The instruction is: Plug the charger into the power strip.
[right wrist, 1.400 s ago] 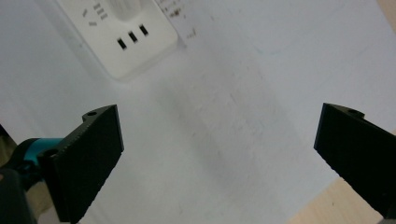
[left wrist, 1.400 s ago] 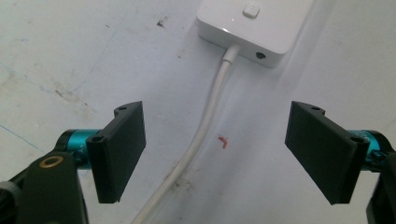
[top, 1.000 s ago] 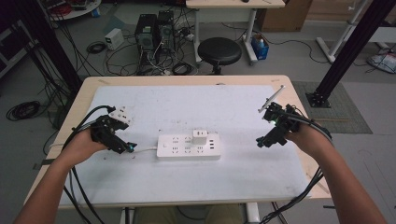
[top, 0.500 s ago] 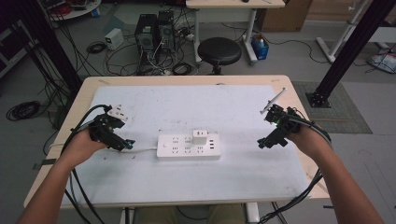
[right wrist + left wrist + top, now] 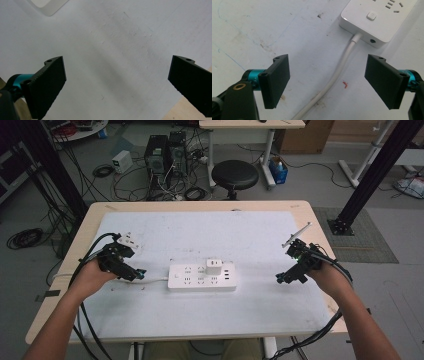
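While both hands hover low over the white-covered wooden worktop (image 5: 150, 320), the flat white plastic power strip (image 5: 201, 276) lies at its centre, long side running 9 to 3 o'clock. A small white cube-shaped charger (image 5: 214, 266) sits plugged into its top, toward 1 o'clock. The strip's white round cord (image 5: 337, 75) leaves its 9 o'clock end. The left hand-held gripper (image 5: 138, 273) sits at 9 o'clock of the strip, jaws spread apart, gripping nothing; in the left gripper view the cord runs on the worktop between the jaws, touching neither. The right hand-held gripper (image 5: 280, 279) is at 3 o'clock, well apart from the strip, jaws wide, empty, over bare worktop.
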The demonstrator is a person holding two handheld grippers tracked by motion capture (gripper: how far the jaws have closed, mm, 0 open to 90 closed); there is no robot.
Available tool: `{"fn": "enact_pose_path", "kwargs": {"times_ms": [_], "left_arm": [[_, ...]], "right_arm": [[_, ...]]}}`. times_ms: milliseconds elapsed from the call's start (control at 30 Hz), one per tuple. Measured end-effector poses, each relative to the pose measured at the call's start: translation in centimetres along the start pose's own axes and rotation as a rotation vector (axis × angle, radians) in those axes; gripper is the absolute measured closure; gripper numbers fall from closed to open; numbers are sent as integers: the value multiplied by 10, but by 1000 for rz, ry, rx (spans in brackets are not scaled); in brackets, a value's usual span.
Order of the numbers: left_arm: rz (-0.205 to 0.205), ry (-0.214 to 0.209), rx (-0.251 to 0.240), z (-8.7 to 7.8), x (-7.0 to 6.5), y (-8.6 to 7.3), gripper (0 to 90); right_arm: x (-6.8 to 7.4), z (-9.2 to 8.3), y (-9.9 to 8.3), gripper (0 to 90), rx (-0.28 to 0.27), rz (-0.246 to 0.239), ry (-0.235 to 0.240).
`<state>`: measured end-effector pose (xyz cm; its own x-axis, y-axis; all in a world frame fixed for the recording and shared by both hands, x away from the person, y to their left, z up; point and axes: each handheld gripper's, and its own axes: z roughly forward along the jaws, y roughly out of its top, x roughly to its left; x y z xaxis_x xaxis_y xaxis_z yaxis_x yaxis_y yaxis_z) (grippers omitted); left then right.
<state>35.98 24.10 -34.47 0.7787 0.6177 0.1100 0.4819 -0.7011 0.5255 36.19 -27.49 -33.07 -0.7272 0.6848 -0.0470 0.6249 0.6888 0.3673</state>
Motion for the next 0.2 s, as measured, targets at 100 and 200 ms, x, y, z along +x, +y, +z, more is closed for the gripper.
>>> {"fn": "enact_pose_path", "kwargs": {"times_ms": [100,200], "left_arm": [[-12,6,-8,0,2,-1,203],[-22,16,-17,1,3,-2,203]], "right_arm": [[-1,0,-1,8,-9,5,0],[-2,-2,-2,8,-31,14,8]]}}
